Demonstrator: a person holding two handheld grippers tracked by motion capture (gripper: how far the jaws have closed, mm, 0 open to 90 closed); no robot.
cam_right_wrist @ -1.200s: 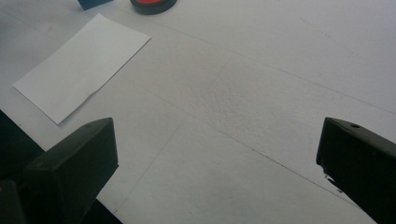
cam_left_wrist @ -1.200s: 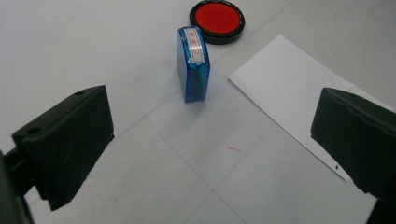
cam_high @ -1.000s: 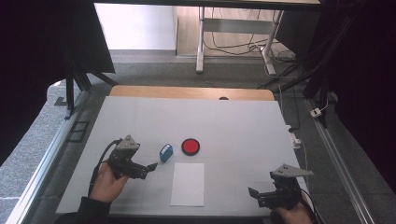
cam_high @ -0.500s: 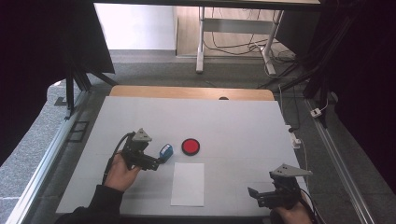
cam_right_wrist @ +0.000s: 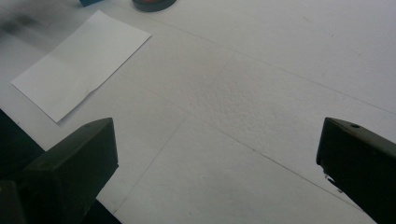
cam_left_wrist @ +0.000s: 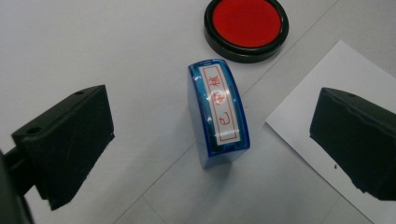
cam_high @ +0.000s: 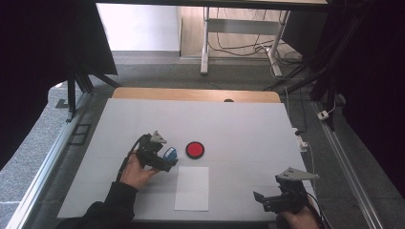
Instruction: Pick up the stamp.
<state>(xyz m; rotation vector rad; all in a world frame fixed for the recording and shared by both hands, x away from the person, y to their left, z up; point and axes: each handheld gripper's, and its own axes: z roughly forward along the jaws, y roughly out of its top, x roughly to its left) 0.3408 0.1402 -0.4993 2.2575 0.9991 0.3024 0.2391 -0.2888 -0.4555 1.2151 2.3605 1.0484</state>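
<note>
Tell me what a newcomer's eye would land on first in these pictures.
The red ink pad, round in its black rim, stands out at the middle of the white table. Just to its left lies the blue stamp, between the open jaws of the left gripper. A white sheet of paper lies nearer the person.

The left claw [cam_high: 168,161] is wide open out over the desk [cam_high: 248,129], and the right claw [cam_high: 260,199] is wide open at the desk's near edge.
</note>
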